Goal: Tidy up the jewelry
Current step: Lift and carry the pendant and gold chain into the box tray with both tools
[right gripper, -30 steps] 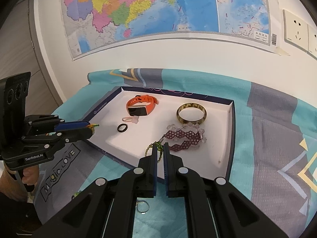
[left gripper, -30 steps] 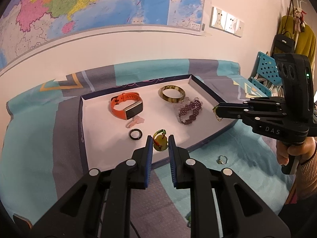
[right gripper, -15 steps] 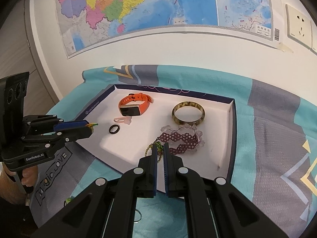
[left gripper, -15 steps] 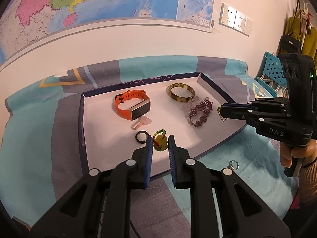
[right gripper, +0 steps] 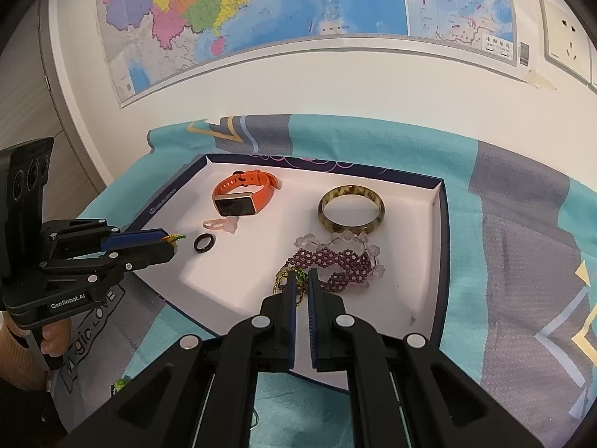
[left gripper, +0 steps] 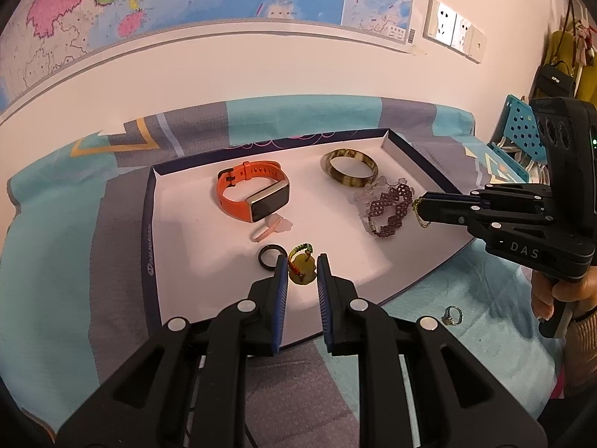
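A white tray (left gripper: pixel 156 246) with a dark blue rim lies on the patterned cloth. In it are an orange watch (left gripper: pixel 253 194), a brown bangle (left gripper: pixel 349 171), a purple beaded bracelet (left gripper: pixel 390 209), a black ring (left gripper: pixel 272 257) and a small pink piece (left gripper: pixel 270 229). My left gripper (left gripper: pixel 302 263) is shut on a yellow-green pendant (left gripper: pixel 303 274) with a braided cord, held over the tray's near part beside the black ring. My right gripper (right gripper: pixel 301 280) is shut on a thin gold chain (right gripper: pixel 283 278), over the tray next to the beaded bracelet (right gripper: pixel 335 265).
A small metal ring (left gripper: pixel 452 315) lies on the cloth in front of the tray. A bit of green cord (right gripper: pixel 119 382) lies on the cloth at the near left. A wall with a map stands behind; a blue chair (left gripper: pixel 522 138) is at the right.
My left gripper has moved forward and a little down with the pendant, from the tray's front rim to over the tray beside the black ring. The right gripper has barely moved.
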{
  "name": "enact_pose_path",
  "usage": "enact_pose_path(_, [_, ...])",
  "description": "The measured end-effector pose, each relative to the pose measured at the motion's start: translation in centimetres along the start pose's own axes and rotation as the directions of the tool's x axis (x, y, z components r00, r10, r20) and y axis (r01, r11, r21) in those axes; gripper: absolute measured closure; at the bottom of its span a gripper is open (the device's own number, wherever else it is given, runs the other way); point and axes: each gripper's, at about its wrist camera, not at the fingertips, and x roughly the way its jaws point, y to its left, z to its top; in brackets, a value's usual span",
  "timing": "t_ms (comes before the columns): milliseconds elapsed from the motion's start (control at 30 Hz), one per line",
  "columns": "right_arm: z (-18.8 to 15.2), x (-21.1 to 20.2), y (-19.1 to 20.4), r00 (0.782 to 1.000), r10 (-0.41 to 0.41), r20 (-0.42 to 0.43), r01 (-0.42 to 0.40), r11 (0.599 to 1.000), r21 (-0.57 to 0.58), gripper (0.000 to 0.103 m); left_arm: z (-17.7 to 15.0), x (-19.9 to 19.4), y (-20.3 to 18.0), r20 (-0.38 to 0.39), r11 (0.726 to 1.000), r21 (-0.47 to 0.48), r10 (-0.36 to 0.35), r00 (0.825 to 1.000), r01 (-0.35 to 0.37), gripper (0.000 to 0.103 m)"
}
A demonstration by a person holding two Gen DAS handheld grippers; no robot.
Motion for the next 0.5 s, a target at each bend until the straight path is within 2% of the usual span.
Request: enact_pose_path(500, [0.1,1.1,-0.4,1.000,-0.012,-0.025,0.012,1.000,0.006,0.099,0.0,1.3,0.3,-0.031,1.000,-0.005,0.012,0.999,-0.013,0.087])
